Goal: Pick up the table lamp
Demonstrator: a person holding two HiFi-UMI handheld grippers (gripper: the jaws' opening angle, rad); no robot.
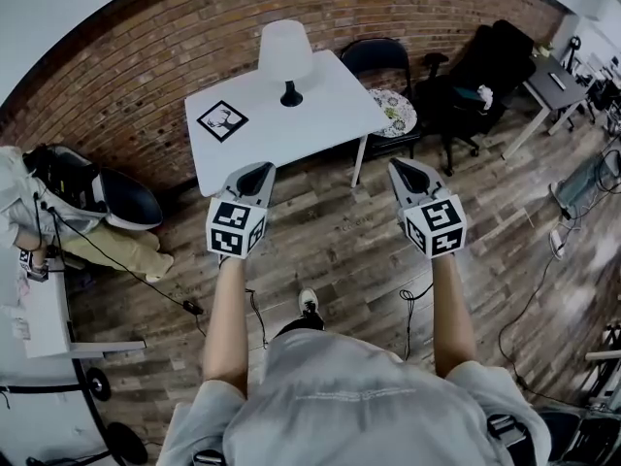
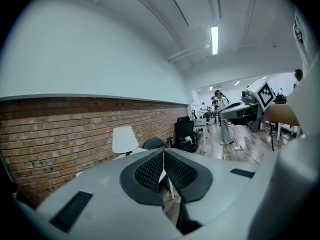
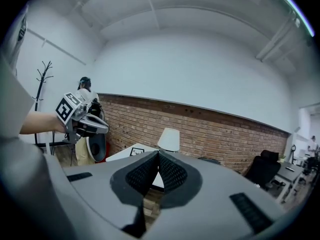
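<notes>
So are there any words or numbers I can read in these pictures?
No words or numbers can be read.
Shirt: one faint line of print, too small to read.
Card on the table: a black square pattern, no letters.
Left cube, right cube: patterns only.

A white shade and black base are shown on the table lamp (image 1: 286, 58); the bench (image 1: 325, 115) beyond the left claw (image 1: 262, 170) is white, the wall (image 1: 146, 66) brick-red.

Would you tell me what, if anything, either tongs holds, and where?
Nothing: left tongs and right tongs are shut, empty; the table lamp stands apart.
</notes>
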